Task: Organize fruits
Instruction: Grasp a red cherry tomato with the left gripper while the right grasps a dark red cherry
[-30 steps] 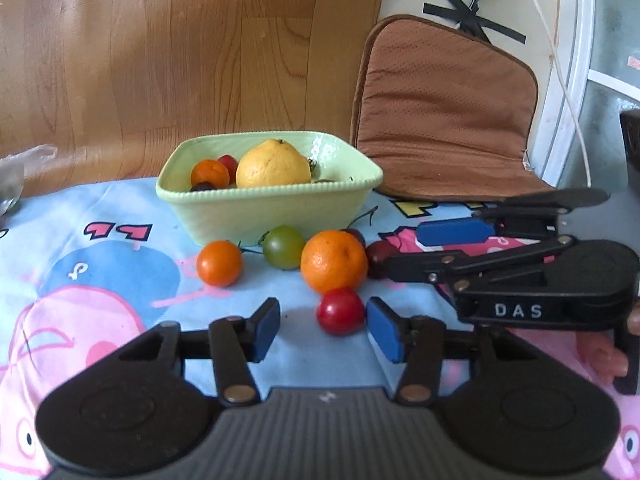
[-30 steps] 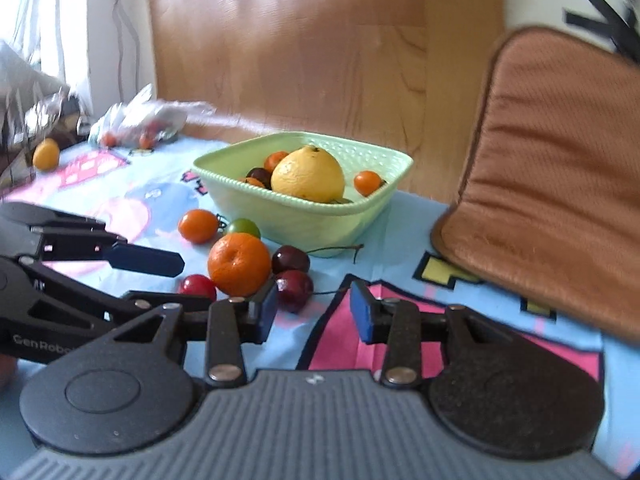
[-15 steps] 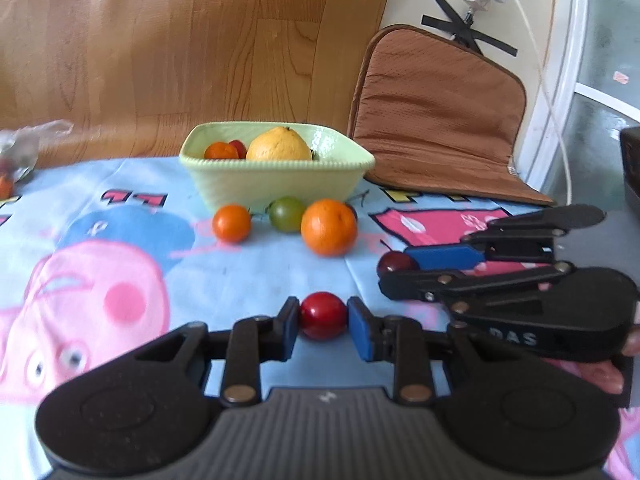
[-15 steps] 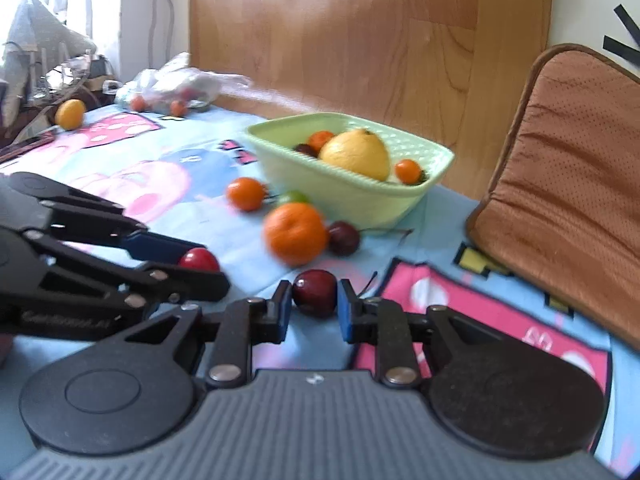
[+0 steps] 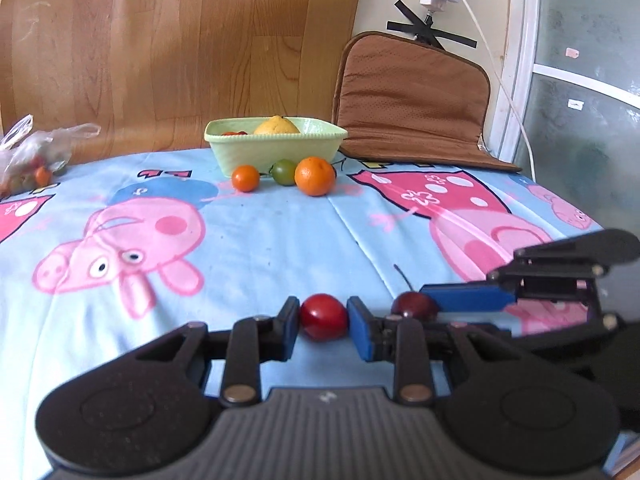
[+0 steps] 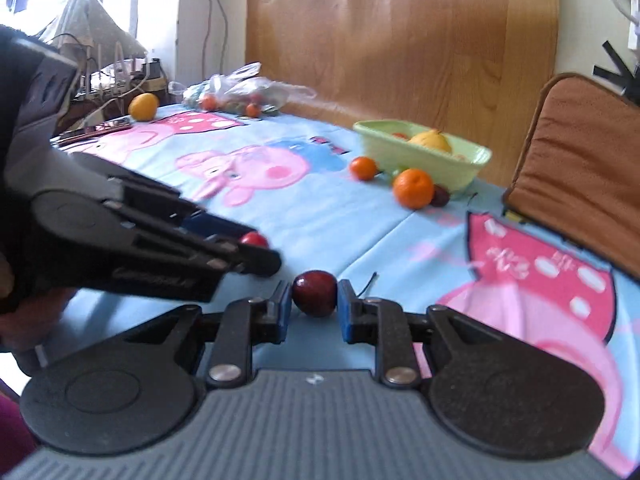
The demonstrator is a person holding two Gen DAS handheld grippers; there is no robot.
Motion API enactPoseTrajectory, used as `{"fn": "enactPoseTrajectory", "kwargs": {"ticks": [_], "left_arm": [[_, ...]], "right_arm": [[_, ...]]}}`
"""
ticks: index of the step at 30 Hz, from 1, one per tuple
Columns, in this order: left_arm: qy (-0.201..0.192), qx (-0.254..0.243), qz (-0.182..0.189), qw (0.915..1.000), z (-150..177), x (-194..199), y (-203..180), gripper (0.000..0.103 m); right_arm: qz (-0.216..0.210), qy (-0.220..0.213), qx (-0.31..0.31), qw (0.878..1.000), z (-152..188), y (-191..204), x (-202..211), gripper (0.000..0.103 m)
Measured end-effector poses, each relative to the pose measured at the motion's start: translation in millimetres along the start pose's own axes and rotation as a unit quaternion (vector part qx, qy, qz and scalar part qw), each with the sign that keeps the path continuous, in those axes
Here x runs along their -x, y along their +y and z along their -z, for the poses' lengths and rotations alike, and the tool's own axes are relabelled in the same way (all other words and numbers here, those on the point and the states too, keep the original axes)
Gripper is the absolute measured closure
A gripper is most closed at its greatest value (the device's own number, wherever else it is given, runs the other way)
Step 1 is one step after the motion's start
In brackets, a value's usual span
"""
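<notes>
My left gripper (image 5: 323,322) is shut on a red cherry tomato (image 5: 323,317), held above the cloth. My right gripper (image 6: 313,308) is shut on a dark red cherry (image 6: 314,292) with a stem; the cherry also shows in the left wrist view (image 5: 412,307), just right of the tomato. A pale green bowl (image 5: 276,148) far back holds a yellow lemon (image 5: 277,125) and small fruits. In front of it lie a small orange tomato (image 5: 245,178), a green tomato (image 5: 283,171) and an orange (image 5: 315,176). Another dark cherry (image 6: 440,196) lies by the orange.
The table wears a blue cartoon-pig cloth (image 5: 260,240). A brown cushion (image 5: 412,100) leans at the back right. A plastic bag of small fruits (image 5: 32,156) lies at the back left, and a yellow fruit (image 6: 143,107) beyond it.
Both grippers closed on their fruits, the left on the red tomato and the right on the cherry, then drew back together far from the bowl toward the near side of the table.
</notes>
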State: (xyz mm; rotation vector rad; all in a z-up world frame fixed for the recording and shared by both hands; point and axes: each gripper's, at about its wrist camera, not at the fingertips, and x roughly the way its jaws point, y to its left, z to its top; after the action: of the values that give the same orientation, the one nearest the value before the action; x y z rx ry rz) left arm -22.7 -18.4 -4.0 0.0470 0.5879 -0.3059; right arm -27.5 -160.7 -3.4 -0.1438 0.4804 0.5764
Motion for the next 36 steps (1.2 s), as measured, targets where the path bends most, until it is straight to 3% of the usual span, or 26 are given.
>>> {"fn": "enactPoseTrajectory", "kwargs": {"ticks": [4,6,8,12,18,21,23,24,26,36], "left_arm": [[-0.004,-0.006,-0.012,0.9999,4,6,-4,0.067],[-0.007,-0.007,-0.013,0.9999,6,10,-6,0.064],[-0.01,-0.008,-0.015,0.9998,6,13,-6,0.063],[-0.007,-0.002,-0.014,0.9999,5,15,-5,0.061],[-0.008,0.011,-0.024,0.9996,7,15,1,0.057],[-0.005,0.025,-0.025,0.9994,9,13,8,0.062],[-0.009,0.021,-0.026,0.9994,10,12,8,0.072],[-0.011,0.016,-0.03,0.9994,11,12,6,0.076],[-0.016,0.01,-0.035,0.9992,12,12,4,0.077],[-0.015,0.005,-0.023,0.9996,12,12,-4,0.077]], "right_arm": [[0.022,-0.005,0.001,1.0,2,6,3,0.074],[0.02,-0.009,-0.018,1.0,4,3,8,0.059],[0.022,-0.014,-0.037,0.999,7,1,11,0.056],[0.011,-0.005,-0.071,0.997,10,-2,10,0.056],[0.009,-0.006,-0.061,0.998,9,3,4,0.056],[0.008,-0.008,-0.058,0.998,7,3,1,0.056],[0.008,-0.012,-0.057,0.998,7,3,-1,0.056],[0.008,-0.014,-0.057,0.998,8,3,-1,0.062],[0.005,-0.017,-0.056,0.998,9,3,0,0.074],[0.015,-0.032,-0.056,0.998,10,4,4,0.075]]}}
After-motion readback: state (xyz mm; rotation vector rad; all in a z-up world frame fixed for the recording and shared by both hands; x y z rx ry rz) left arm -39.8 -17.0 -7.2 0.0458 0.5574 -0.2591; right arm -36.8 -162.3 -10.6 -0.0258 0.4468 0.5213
